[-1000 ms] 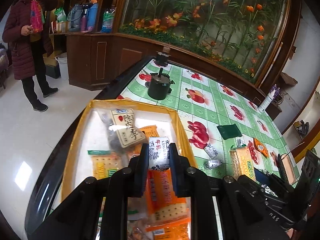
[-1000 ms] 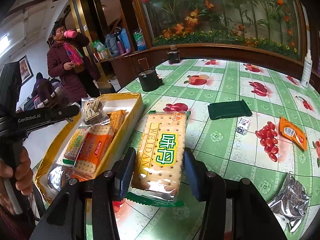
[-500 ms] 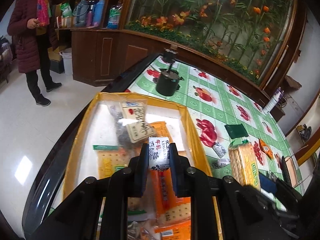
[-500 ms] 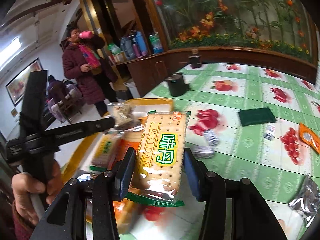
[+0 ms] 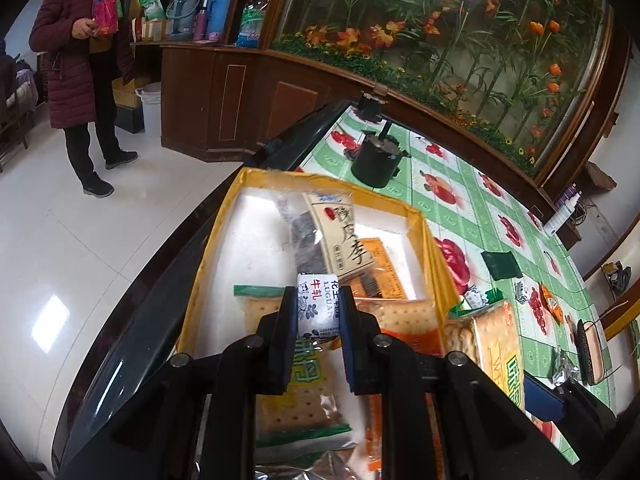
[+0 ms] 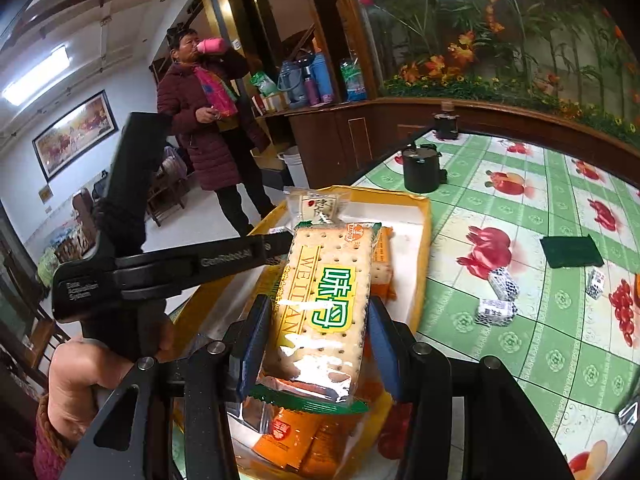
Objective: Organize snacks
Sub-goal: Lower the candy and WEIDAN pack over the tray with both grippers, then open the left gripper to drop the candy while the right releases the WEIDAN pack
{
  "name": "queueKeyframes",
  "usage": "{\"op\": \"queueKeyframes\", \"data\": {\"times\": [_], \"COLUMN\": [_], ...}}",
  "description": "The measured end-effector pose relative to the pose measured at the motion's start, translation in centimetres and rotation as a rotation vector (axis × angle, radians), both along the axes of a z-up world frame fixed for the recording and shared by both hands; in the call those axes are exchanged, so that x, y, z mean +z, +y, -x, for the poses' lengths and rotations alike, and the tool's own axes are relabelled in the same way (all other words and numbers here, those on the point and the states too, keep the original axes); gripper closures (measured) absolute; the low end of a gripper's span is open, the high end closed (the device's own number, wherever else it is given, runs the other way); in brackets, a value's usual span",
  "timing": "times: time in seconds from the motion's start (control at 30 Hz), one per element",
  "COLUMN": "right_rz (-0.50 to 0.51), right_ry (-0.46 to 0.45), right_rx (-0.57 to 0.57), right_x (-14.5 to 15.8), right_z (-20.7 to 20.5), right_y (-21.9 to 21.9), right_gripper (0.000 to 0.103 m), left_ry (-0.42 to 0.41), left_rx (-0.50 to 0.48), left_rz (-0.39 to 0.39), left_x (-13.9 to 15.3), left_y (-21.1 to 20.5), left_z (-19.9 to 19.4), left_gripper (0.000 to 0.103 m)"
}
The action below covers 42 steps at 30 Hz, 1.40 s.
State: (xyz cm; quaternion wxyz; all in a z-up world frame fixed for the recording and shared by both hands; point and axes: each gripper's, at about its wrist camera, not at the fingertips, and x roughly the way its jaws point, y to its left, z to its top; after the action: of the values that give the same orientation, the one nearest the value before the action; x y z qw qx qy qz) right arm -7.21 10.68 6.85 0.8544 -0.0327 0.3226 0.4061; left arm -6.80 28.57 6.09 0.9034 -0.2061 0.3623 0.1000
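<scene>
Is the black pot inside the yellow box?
No, the black pot stands on the green tablecloth beyond the far end of the yellow box.

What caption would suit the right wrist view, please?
Right gripper holds a Weidan cracker packet above the yellow snack box.

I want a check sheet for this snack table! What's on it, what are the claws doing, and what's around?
Surface: table with a green fruit-print cloth.
Job's things: yellow box holding cracker packs and a plum snack bag.
Clutter: black pot, dark green pouch, three small candies loose on the cloth.
Grippers: left claw shut on a small candy; right claw shut on a cracker pack, over the box.
Cables: nothing seen.
Surroundings: bystander drinking, flower display.
</scene>
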Motion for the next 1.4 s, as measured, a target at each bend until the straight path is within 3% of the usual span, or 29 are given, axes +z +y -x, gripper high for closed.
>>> {"op": "queueKeyframes", "data": {"times": [0.4, 0.67, 0.83, 1.4], "right_rz": [0.050, 0.070, 0.099, 0.170], "right_ry": [0.015, 0.061, 0.018, -0.101], "right_rx": [0.026, 0.028, 0.028, 0.050], "right_x": [-2.2, -3.6, -3.8, -4.1], "right_z": [0.7, -0.4, 0.1, 1.8], "right_y": [1.9, 2.2, 2.6, 3.8], "right_gripper": [0.050, 0.050, 0.050, 0.050], "left_ry": [-0.007, 0.004, -0.003, 0.002], "left_rx": [-0.053, -0.056, -0.059, -0.040], "left_rz": [0.009, -0.077, -0.109, -0.106], "left_x": [-0.7, -0.8, -0.8, -1.0], "left_y": [-0.4, -1.5, -2.0, -1.7], "left_z": [-0.5, -0.7, -0.6, -0.6], "left_gripper": [0.084, 0.084, 0.084, 0.084]}}
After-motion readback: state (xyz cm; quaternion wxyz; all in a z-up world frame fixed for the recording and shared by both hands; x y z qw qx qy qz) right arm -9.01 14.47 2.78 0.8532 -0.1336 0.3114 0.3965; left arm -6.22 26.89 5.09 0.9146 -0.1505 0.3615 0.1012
